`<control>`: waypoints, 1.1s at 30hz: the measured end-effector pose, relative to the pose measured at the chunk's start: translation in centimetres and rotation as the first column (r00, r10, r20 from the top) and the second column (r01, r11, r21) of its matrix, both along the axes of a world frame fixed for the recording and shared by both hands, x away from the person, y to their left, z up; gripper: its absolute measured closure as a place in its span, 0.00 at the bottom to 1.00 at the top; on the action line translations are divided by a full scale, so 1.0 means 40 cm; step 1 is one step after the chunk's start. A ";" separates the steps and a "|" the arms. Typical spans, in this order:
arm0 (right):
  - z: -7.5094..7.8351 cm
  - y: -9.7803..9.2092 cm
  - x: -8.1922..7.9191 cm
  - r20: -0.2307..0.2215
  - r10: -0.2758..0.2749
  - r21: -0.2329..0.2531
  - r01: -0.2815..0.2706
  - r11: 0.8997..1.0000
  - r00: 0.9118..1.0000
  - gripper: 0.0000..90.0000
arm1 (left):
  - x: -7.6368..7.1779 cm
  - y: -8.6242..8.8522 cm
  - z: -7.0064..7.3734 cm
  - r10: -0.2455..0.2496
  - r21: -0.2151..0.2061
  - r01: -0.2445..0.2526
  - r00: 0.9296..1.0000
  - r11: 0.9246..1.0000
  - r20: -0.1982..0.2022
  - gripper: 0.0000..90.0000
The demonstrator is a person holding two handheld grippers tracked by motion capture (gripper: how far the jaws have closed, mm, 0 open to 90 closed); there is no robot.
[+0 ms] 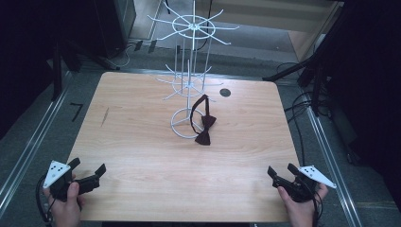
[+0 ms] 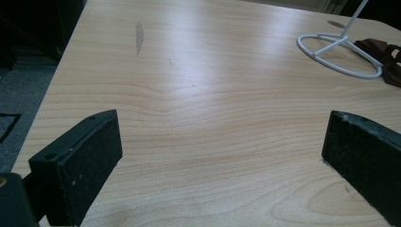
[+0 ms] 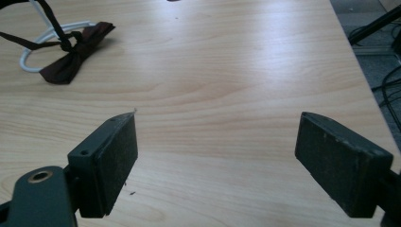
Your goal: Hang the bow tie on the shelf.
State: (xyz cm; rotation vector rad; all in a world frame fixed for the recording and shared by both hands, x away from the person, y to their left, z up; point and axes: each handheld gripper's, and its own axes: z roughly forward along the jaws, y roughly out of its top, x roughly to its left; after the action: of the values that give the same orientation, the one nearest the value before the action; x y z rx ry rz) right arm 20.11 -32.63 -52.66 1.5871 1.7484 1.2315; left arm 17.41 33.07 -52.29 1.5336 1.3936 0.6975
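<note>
Left gripper (image 1: 89, 173) and right gripper (image 1: 280, 174), jaws apart, empty. Bow tie (image 1: 204, 128) lies well ahead between them, against the wire stand (image 1: 188, 124) base; its strap loop reads clearest in the right gripper view.

Lighting is dim overall, and the surroundings fall to near black. The pale wooden worktop (image 1: 142, 142) is evenly lit from above. A broad soft glare crosses its grain in both gripper views. Shadows are faint. The high view is slightly soft and grainy.
</note>
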 end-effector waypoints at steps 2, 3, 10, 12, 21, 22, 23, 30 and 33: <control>-0.003 -0.005 -0.002 -0.002 -0.003 -0.010 0.003 1.000 1.000 0.15 | 0.002 0.002 0.000 -0.001 -0.011 0.001 1.000 1.000 -0.006 0.00; -0.011 -0.014 -0.008 -0.004 -0.006 -0.034 0.006 0.999 1.000 0.15 | 0.002 0.004 -0.001 -0.003 -0.021 0.003 1.000 1.000 -0.008 0.00; -0.045 -0.070 -0.023 -0.023 -0.048 -0.057 0.047 0.997 0.999 0.15 | 0.002 0.008 -0.001 -0.006 -0.033 0.006 1.000 0.999 -0.006 0.00; -0.054 -0.096 -0.028 -0.035 -0.072 -0.015 0.071 0.997 0.997 0.15 | 0.001 0.008 -0.001 -0.009 -0.032 0.008 1.000 0.999 -0.006 0.00; -0.060 -0.147 -0.046 -0.049 -0.123 0.029 0.125 0.992 0.991 0.16 | -0.002 0.009 -0.001 -0.011 -0.034 0.010 1.000 0.999 -0.006 0.00; -0.061 -0.149 -0.046 -0.051 -0.128 0.035 0.129 0.991 0.991 0.16 | -0.002 0.009 -0.001 -0.011 -0.035 0.011 1.000 0.999 -0.005 0.00; -0.062 -0.152 -0.047 -0.056 -0.132 0.036 0.134 0.990 0.990 0.16 | -0.002 0.009 -0.001 -0.011 -0.036 0.011 1.000 0.999 -0.005 0.00; -0.067 -0.143 -0.045 -0.081 -0.139 0.001 0.140 0.990 0.987 0.16 | -0.002 0.009 -0.001 -0.009 -0.035 0.008 1.000 0.999 -0.004 0.00; -0.067 -0.142 -0.046 -0.078 -0.147 0.002 0.147 0.989 0.986 0.17 | -0.002 0.009 -0.001 -0.009 -0.035 0.009 1.000 0.999 -0.006 0.00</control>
State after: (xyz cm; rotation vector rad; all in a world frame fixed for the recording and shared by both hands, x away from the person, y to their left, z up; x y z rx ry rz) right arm 18.28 -38.31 -55.35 1.7563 1.6414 1.1213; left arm 17.32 33.42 -52.33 1.5153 1.3955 0.6606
